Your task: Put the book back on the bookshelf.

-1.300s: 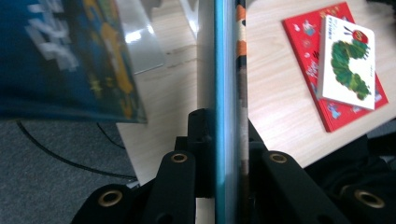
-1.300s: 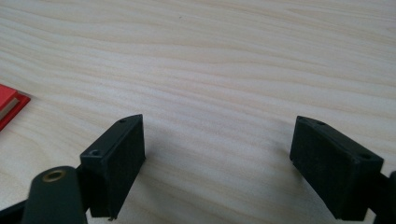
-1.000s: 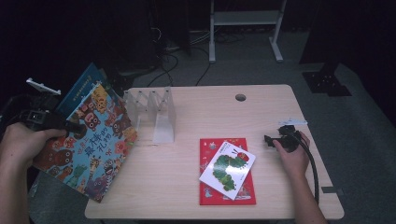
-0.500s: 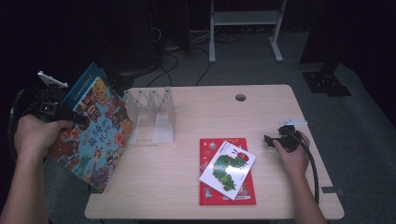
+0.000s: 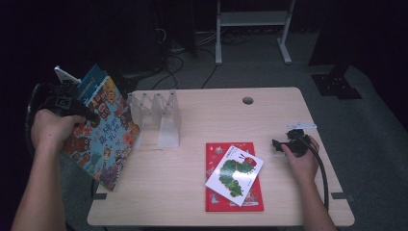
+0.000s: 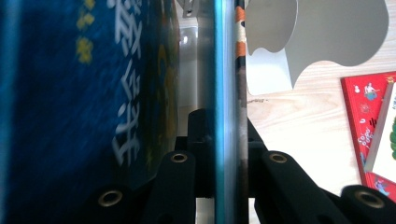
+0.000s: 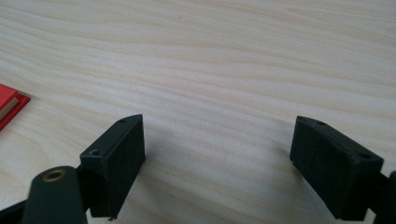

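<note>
My left gripper (image 5: 77,111) is shut on a colourful picture book (image 5: 107,139), which hangs tilted over the table's left edge beside a clear divider rack (image 5: 161,115). In the left gripper view the jaws clamp the book's thin edge (image 6: 226,70), and its blue cover (image 6: 70,93) fills the left side. A red book (image 5: 216,195) lies flat at the front of the table, with a white caterpillar book (image 5: 235,171) on top of it. My right gripper (image 5: 285,143) rests open on the table to the right of those books; only bare wood lies between its jaws (image 7: 217,158).
The wooden table (image 5: 216,110) has a cable hole (image 5: 248,100) near its far edge. A small white strip (image 5: 301,125) lies by the right gripper. Beyond the table are a desk frame (image 5: 250,24) and floor cables (image 5: 202,38).
My left gripper has raised the picture book and brought it right, closer to the rack and more upright. The right gripper has stayed put.
</note>
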Demonstrator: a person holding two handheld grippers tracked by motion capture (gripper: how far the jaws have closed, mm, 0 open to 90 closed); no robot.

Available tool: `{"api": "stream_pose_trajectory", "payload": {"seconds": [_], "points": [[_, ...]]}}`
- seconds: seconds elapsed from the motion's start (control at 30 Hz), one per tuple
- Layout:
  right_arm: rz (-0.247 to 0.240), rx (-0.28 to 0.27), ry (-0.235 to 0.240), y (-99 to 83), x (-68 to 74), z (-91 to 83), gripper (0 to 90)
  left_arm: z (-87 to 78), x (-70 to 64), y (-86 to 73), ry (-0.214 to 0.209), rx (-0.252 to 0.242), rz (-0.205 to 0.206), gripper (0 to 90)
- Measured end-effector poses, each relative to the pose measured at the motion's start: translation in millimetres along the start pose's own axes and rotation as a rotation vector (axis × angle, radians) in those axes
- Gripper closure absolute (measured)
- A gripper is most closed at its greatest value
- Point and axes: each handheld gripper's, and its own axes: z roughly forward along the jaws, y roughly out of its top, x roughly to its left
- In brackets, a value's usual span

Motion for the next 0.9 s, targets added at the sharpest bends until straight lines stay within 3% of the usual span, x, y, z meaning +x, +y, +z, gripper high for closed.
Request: {"api": "stream_pose_trajectory", "payload": {"seconds": [0.5,0.9], "points": [[-0.001,0.0,0.0,0.0,0.1,0.0,16.8,28.0,-5.8,31.5,0.035,0.006,-0.039,80.4],[-0.002,0.0,0.001,-0.1,0.4,-0.1,16.9,32.9,1.0,31.3,0.032,-0.019,-0.039,80.2]]}}
